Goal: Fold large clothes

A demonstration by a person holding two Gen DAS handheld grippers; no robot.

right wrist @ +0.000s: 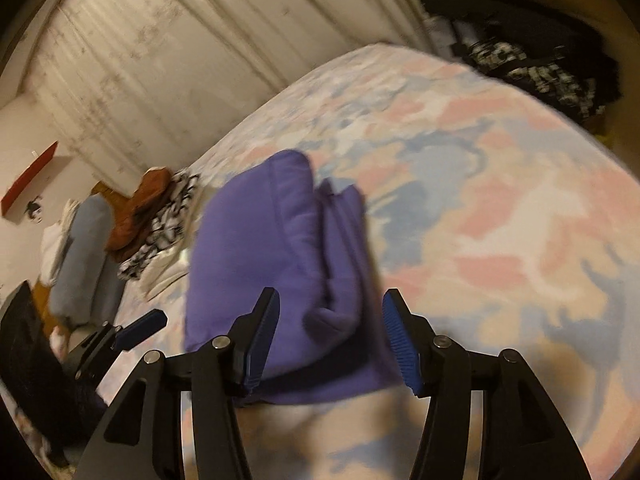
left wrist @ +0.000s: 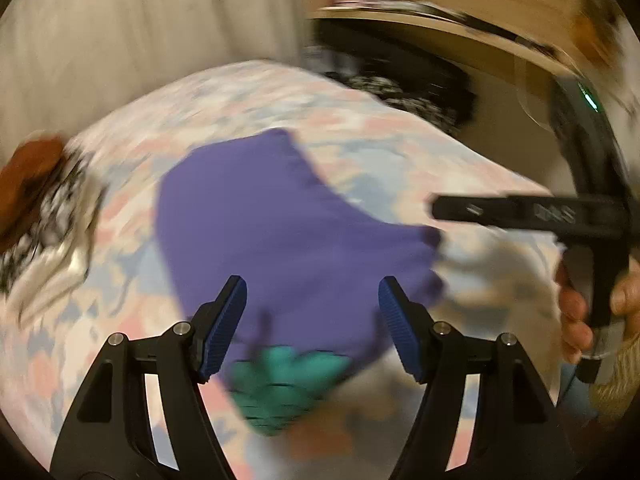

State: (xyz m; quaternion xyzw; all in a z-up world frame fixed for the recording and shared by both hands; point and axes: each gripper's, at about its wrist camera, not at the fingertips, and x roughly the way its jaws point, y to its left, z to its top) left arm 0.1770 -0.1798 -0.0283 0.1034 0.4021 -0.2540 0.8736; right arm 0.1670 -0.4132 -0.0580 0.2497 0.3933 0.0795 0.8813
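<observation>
Folded purple garment (right wrist: 280, 264) btwn open jaws.

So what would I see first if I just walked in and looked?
The purple garment, folded into a thick bundle in the middle of the pastel patchy bed. Both grippers hang open just in front of it, the left gripper and the right gripper, neither holding anything. At the bed's far end sits a pile of brown and black-and-white clothes.
</observation>
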